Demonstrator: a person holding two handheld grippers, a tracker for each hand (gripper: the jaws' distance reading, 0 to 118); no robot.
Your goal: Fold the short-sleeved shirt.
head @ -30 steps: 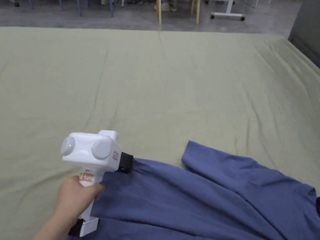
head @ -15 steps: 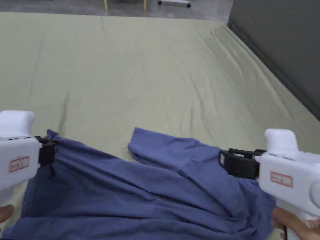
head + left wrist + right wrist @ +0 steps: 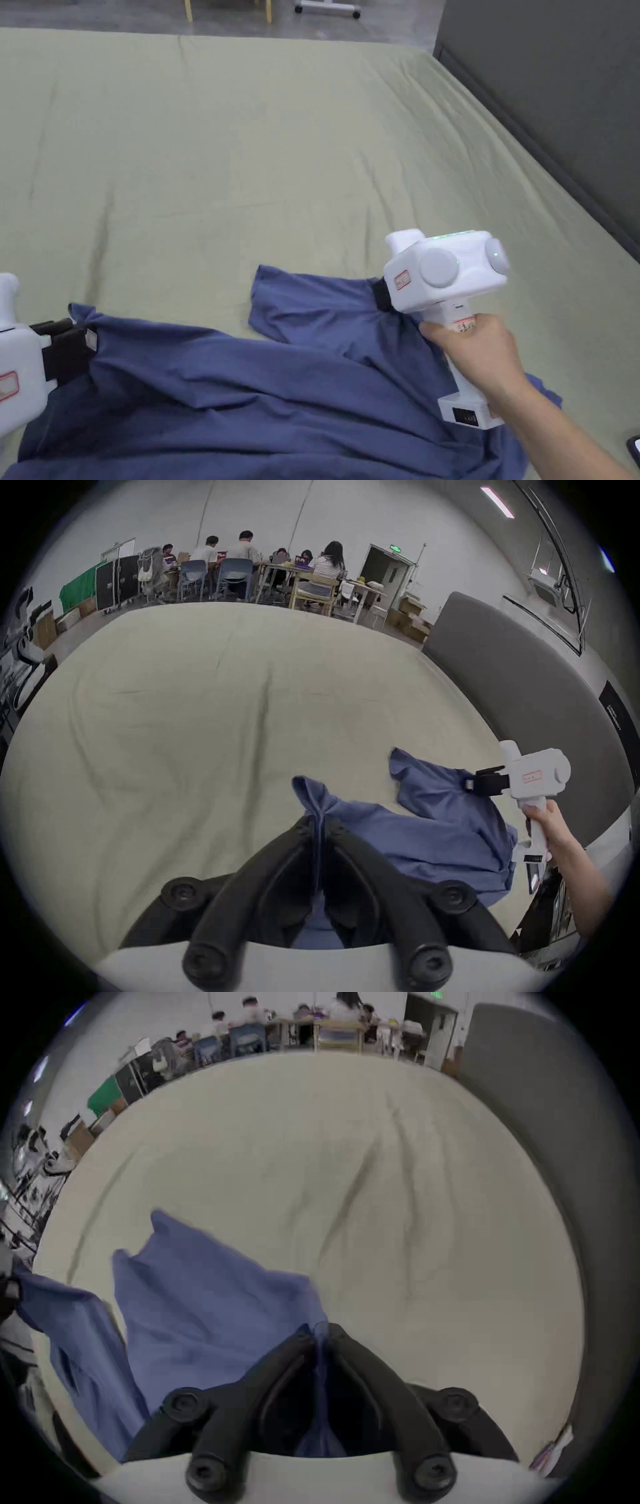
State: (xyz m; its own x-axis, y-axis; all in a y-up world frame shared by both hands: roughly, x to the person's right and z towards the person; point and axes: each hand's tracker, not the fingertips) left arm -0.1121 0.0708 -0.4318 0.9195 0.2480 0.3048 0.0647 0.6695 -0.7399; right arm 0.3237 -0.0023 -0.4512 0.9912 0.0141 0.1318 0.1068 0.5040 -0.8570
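One blue shirt (image 3: 300,387) lies at six o'clock on one green sheet (image 3: 250,156), with two grippers, left gripper (image 3: 320,823) and right gripper (image 3: 320,1329).

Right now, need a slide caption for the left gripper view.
Left gripper shut on a bunched edge of the blue shirt; right gripper grips its far side over the green sheet.

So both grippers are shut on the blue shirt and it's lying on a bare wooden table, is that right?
Not quite. Both grips are as you say: the left gripper and the right gripper are each shut on the blue shirt. But the head view shows it on a pale green sheet, not a bare wooden table.
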